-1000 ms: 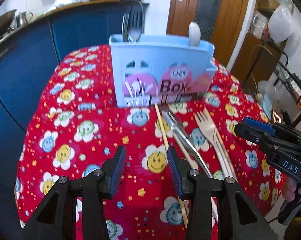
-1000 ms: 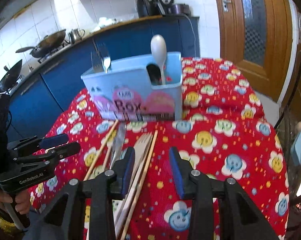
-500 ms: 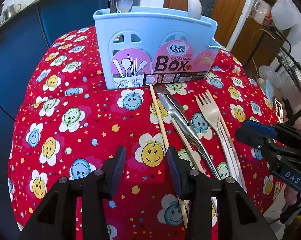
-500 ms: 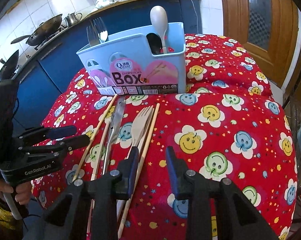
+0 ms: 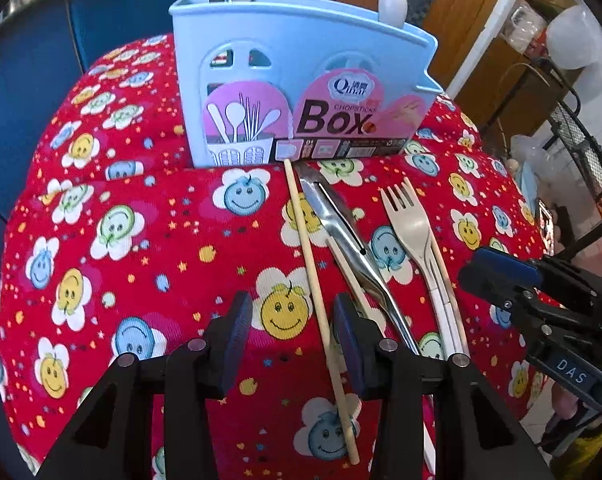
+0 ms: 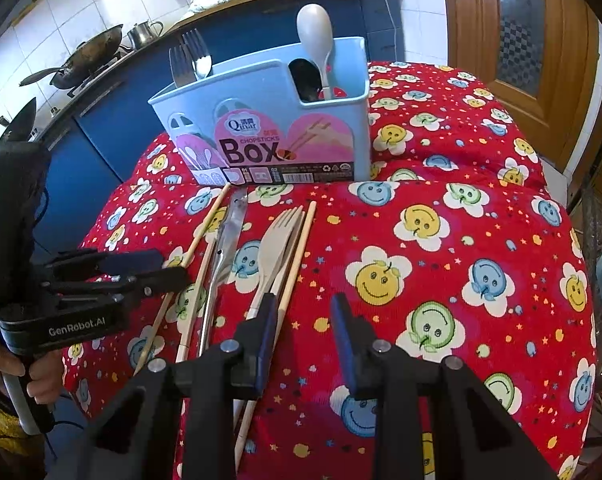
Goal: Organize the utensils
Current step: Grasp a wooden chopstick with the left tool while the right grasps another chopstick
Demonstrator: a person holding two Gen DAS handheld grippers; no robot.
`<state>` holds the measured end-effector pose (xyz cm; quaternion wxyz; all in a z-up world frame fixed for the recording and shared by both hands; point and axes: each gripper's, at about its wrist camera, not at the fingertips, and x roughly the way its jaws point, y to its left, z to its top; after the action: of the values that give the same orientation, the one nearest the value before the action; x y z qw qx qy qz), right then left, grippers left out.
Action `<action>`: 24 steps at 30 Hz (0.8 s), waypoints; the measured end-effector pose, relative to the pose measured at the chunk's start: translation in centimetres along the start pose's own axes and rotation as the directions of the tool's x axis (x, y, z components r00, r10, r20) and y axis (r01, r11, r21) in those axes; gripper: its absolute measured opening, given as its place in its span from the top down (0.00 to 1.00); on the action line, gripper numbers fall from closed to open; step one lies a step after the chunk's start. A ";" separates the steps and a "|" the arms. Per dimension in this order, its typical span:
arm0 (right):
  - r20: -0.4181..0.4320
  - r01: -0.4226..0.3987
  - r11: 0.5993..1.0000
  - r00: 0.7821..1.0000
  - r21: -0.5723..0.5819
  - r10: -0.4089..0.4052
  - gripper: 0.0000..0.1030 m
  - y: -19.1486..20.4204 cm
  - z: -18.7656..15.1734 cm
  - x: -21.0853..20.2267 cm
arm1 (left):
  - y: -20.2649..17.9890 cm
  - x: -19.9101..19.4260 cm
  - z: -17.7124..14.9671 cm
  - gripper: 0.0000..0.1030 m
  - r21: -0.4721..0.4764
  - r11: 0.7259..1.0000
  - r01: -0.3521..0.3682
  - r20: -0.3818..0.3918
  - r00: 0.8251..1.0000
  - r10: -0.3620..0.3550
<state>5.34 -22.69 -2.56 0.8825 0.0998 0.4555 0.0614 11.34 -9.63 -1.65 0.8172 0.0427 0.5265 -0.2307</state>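
Looking down over our left gripper, we see its jaws part-open and holding nothing, with one chopstick on the cloth running between the pads without touching either. Our right gripper has just been closing; its jaws stand narrow and empty above the red smiley tablecloth, its left pad just beside a second chopstick. Between the two grippers lie the loose utensils in a rough row: a steel knife, a pale fork and more chopsticks, all pointing toward the blue utensil box at the far edge. That box already holds upright forks and a white spoon.
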 end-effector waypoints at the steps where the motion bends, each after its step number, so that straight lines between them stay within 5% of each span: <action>1: 0.000 0.000 1.000 1.000 0.000 0.000 0.69 0.0 0.0 0.0 | -0.1 0.0 0.0 0.61 0.000 1.000 0.002 -0.002 1.000 -0.002; 9: -0.043 -0.008 1.000 0.999 -0.003 0.008 0.71 0.1 0.4 0.7 | -0.1 0.5 0.9 0.74 -0.003 1.000 0.003 -0.028 1.000 -0.003; 11: -0.067 -0.015 1.000 0.998 0.002 0.015 0.73 0.1 0.6 1.0 | 0.1 0.6 1.1 0.93 -0.014 1.000 0.011 -0.027 1.000 -0.011; 24: -0.193 -0.027 0.999 0.981 0.033 0.033 0.85 -0.2 2.5 2.5 | 3.1 -0.3 -0.5 0.96 -0.106 0.991 0.081 0.026 0.997 -0.079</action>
<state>8.80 -22.65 -3.16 0.8315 0.1135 0.5383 0.0772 12.08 -6.60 -2.11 0.8140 -0.0249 0.5306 -0.2351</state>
